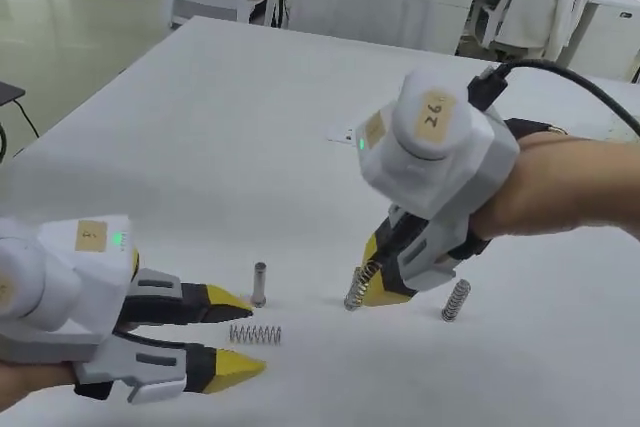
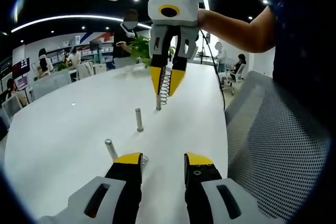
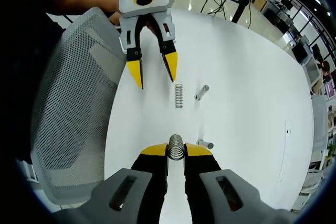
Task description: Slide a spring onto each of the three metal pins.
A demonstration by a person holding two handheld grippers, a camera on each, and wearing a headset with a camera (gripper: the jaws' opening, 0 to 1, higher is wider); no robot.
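White table (image 1: 250, 127) in an open office, with desks and chairs behind it and a grey mesh chair back (image 2: 273, 145) close to the edge.

Right gripper (image 3: 176, 150): the forearm (image 1: 570, 187) comes in from the right, level over the table. The wrist is bent so the tool points steeply down and to the left, tips at the tabletop. A black cable (image 1: 560, 72) runs off its top. The jaws are clamped on a spring (image 2: 164, 88), which hangs nearly upright between the yellow tips with its lower end at the surface.

Second pin (image 3: 205, 144) stands just beside that held spring. The right gripper view shows a gap between them, so the spring is not on it.

Left gripper (image 2: 164, 157): low at the near left, body almost level, jaws pointing right toward the pins. The jaws are spread apart with nothing between them.

Loose spring (image 1: 255, 334) lies flat on the table just off the left gripper's tips. Bare pin (image 1: 260, 284) stands upright just behind the loose spring, apart from it.

Third spring (image 1: 456, 300) stands slightly tilted on the table to the right of the right gripper. Can't tell whether a pin is inside it.
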